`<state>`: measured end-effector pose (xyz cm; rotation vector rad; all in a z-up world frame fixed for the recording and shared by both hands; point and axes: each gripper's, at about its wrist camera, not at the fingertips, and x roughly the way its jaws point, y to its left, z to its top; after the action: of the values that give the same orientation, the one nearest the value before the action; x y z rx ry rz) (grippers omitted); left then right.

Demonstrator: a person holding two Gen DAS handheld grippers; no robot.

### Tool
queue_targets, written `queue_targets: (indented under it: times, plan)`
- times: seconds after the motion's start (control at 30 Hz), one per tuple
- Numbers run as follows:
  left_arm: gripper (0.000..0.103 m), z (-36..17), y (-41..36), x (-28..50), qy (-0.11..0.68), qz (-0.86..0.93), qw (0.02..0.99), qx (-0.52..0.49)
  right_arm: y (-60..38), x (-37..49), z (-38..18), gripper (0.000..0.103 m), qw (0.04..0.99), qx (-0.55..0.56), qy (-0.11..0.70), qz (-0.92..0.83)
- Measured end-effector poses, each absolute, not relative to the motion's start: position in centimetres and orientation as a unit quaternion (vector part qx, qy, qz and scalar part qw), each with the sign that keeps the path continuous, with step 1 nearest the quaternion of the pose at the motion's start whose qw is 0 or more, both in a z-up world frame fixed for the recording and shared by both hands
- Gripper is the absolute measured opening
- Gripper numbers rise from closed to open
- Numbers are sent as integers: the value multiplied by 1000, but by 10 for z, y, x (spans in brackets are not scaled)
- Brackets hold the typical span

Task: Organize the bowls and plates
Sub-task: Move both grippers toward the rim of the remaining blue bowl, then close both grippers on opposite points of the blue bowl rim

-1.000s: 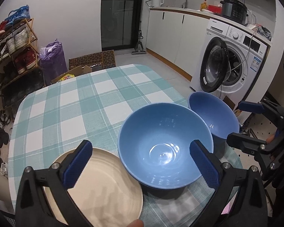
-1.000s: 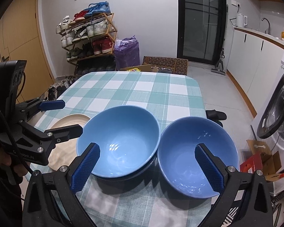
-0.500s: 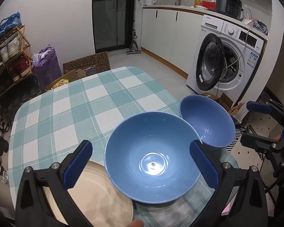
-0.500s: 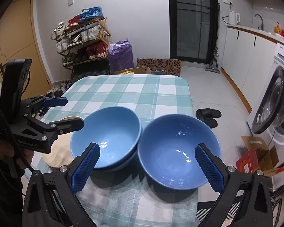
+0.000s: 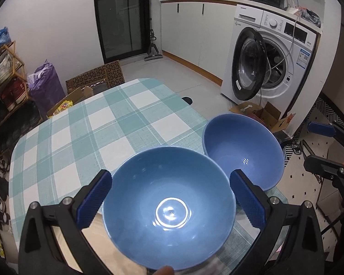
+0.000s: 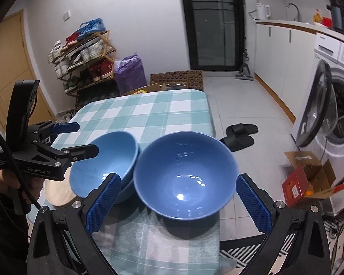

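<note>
Two blue bowls stand side by side on the checked tablecloth near the table's front edge. My left gripper is open with its jaws on either side of the left bowl, which rests partly on a beige plate. My right gripper is open with its jaws on either side of the right bowl. The left bowl, the plate and the left gripper also show in the right wrist view. The right bowl and the right gripper also show in the left wrist view.
The checked table stretches away behind the bowls. A washing machine with its door open stands to the right, with cardboard boxes on the floor. A shoe rack and slippers lie beyond the table.
Both grippers have moved closer to the bowls, which now fill more of each view. The left bowl now sits between the left jaws and hides most of the plate.
</note>
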<state>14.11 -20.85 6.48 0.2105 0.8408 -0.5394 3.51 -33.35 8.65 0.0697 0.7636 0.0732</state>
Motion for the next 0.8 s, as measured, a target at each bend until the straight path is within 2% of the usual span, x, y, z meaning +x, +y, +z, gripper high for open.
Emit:
queue_targets:
  times: [0.8]
  plan:
    - [99,49,-273,173,415,-328,834,157,-381,44,53,102,909,120,398,1]
